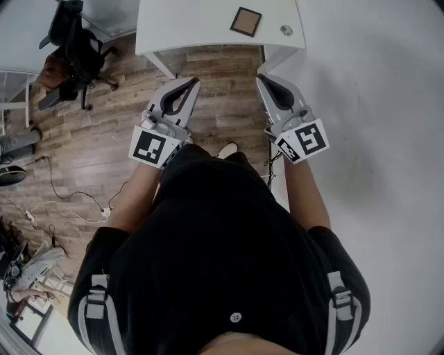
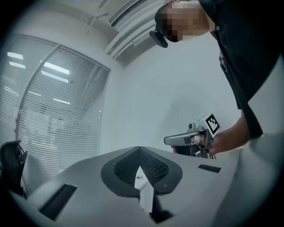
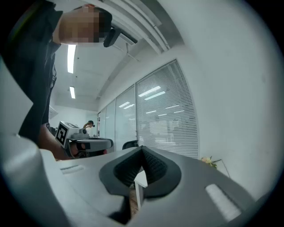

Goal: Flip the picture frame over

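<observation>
The picture frame, small, square and brown with a dark rim, lies flat on the white table ahead of me. Both grippers are held level in front of my body, short of the table's near edge. My left gripper is shut with nothing in it; its pads meet at the tip in the left gripper view. My right gripper is shut and empty too, below and right of the frame, its jaws closed to a point. Each gripper view shows the other gripper beside it, not the frame.
A small round disc lies on the table right of the frame. A black office chair stands at the left on the wooden floor, with cables trailing nearer me. A white wall runs along the right.
</observation>
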### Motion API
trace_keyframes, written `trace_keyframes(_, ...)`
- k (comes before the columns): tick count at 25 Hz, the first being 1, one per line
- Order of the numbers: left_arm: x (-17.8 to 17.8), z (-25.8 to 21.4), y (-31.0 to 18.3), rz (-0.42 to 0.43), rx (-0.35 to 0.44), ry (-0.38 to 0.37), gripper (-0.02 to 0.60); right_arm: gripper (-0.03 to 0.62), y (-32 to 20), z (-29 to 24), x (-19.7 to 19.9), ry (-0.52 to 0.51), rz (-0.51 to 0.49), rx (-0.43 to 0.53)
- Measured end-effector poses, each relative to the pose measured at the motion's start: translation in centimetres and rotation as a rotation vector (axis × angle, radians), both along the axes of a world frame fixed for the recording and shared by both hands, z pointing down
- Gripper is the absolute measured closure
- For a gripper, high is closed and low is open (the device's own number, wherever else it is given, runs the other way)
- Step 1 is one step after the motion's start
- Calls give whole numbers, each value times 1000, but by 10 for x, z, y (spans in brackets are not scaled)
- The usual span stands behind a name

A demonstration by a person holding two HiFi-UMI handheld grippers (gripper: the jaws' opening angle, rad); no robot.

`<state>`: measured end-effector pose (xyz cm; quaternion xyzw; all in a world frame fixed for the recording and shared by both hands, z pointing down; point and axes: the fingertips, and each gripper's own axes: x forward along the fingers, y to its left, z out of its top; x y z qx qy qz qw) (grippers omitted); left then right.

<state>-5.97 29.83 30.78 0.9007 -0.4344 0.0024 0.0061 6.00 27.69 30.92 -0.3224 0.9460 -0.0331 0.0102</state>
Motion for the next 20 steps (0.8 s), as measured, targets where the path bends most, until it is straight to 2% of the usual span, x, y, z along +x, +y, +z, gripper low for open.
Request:
trace_keyframes(6, 27, -8, 17, -17, 50, -8, 577, 583, 19, 2, 39, -4, 45, 3)
trace_keyframes(20, 64, -2, 36, -22, 10, -23, 577, 583, 39, 7, 67, 23, 40, 14)
